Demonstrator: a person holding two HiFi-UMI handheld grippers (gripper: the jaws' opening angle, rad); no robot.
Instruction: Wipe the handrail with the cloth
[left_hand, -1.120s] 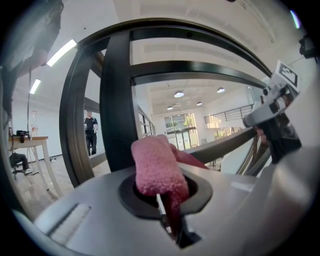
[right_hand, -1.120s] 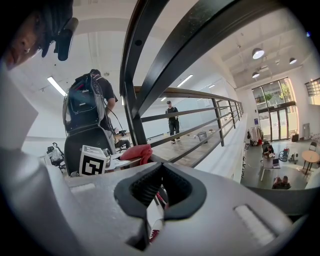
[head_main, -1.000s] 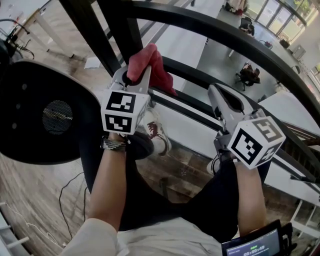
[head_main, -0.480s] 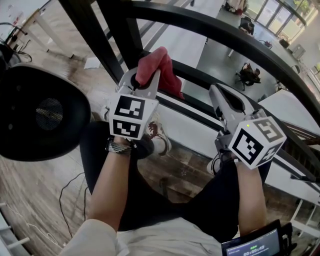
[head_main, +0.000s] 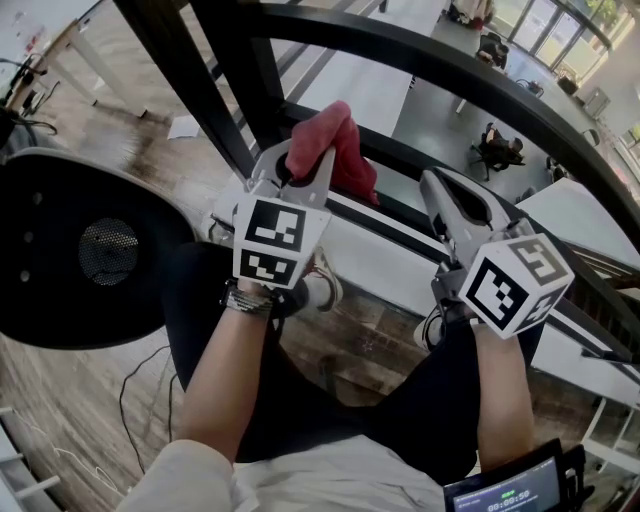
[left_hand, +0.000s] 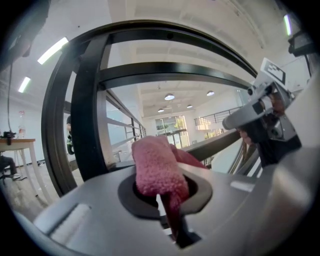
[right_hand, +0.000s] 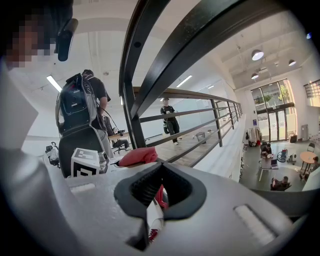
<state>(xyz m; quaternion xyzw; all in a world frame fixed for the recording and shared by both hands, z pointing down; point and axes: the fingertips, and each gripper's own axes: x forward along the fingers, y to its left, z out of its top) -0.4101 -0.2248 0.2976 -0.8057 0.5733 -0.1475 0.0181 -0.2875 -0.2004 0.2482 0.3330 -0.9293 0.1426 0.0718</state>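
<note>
Up at the railing, the left gripper (head_main: 298, 160) is clenched on the red cloth (head_main: 338, 138). Its own view shows the fuzzy cloth filling the hollow between the pads, with a thin fold pinched down into the slot where the jaws meet. From the head view the cloth bulges out past the jaw tips and lies against the lower black bar (head_main: 425, 165) of the railing, just right of the thick post (head_main: 245, 70). The curved handrail (head_main: 480, 75) runs above it, apart from the cloth. The right gripper (head_main: 436, 185) sits to the right, near the same lower bar, with its jaws closed and nothing held; through the hollow between its pads only the distant cloth and a shoe show. Whether its tip touches the bar cannot be told. Both marker cubes face the head camera, and the person's forearms reach up to them. A shoe (head_main: 322, 288) stands on the wood floor (head_main: 350, 340) under the left gripper.
</note>
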